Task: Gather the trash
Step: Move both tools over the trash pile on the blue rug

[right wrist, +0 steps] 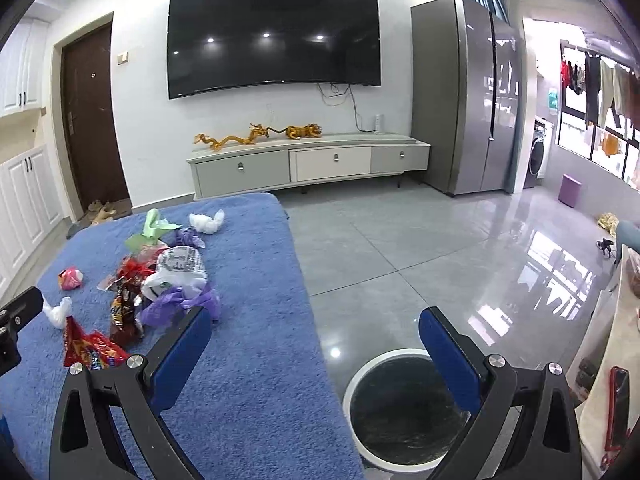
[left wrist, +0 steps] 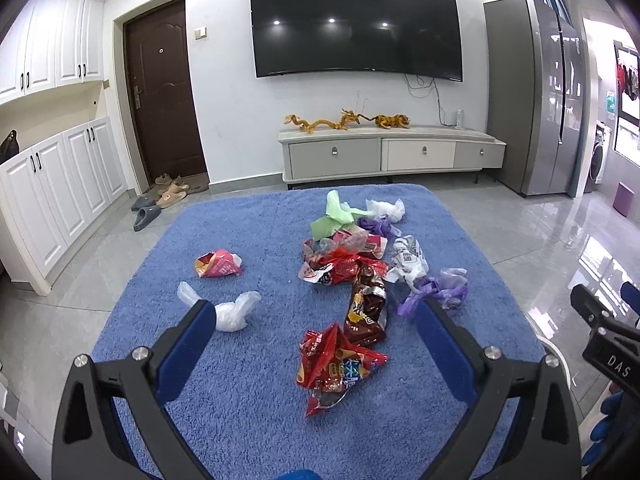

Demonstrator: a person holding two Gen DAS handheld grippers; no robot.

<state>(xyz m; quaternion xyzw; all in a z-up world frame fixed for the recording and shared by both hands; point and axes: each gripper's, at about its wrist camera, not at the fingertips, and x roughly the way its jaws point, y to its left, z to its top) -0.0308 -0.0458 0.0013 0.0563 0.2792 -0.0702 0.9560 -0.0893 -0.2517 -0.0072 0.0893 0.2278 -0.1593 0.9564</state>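
Red wrapper (left wrist: 336, 364) lay dead ahead between my left claw (left wrist: 316, 316) fingers, long axis running away; both claws released, right claw (right wrist: 316, 328) over bin (right wrist: 360, 376).

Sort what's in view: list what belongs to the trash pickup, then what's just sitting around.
Job:
red snack wrapper
brown wrapper
white plastic bag
purple bag
trash bin

Not the job:
TV
slippers
dragon figurines
fridge

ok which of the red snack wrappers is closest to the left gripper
The crumpled red wrapper lying alone between the left gripper's fingers, nearer than the brown wrapper and the red pile beyond.
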